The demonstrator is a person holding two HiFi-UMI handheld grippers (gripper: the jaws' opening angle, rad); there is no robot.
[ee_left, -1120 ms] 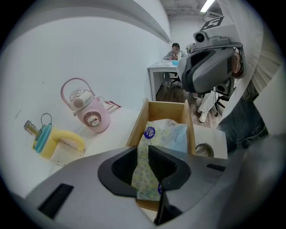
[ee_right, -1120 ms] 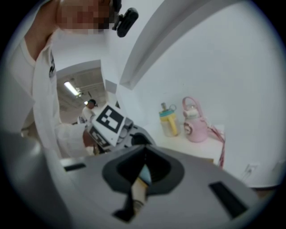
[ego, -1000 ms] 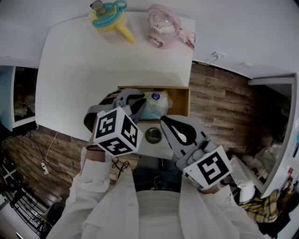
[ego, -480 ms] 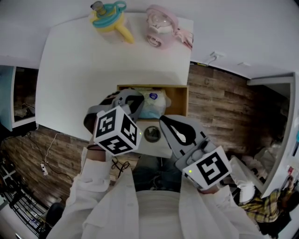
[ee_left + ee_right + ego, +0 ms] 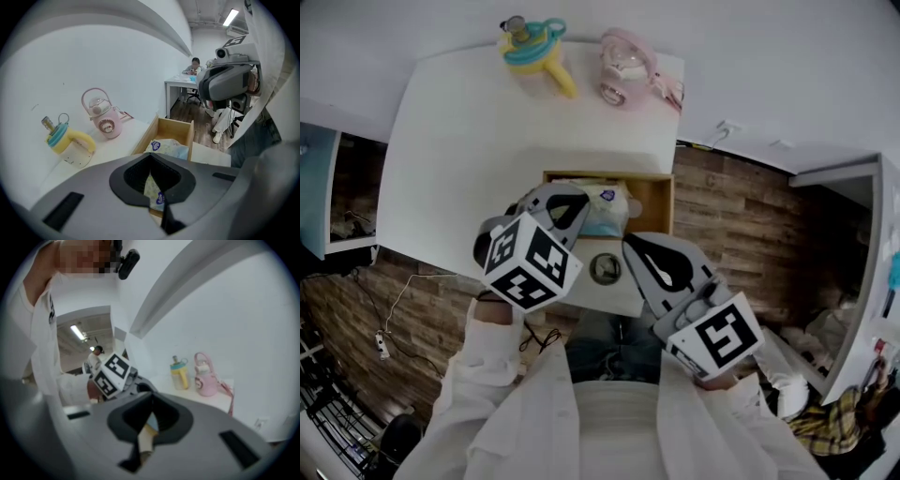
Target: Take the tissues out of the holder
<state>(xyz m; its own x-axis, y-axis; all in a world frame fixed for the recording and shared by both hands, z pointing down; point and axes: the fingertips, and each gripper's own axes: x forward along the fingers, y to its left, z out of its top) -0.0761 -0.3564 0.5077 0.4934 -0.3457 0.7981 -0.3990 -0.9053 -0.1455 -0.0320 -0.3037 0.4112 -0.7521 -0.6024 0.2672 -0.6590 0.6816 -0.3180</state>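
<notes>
Left gripper (image 5: 579, 217), frame centre, reaches over the wooden holder (image 5: 660, 201). Only its own view shows the jaws pinching a tissue pack (image 5: 155, 187). Right gripper (image 5: 629, 247), lower right, is closed and empty.

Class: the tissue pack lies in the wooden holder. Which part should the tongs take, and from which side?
Probably best: pinch the soft wrapper along the top of the tissue pack, coming from above: the wooden holder is open-topped and its walls close off the sides. The left tongs are shut on the wrapper there.
</notes>
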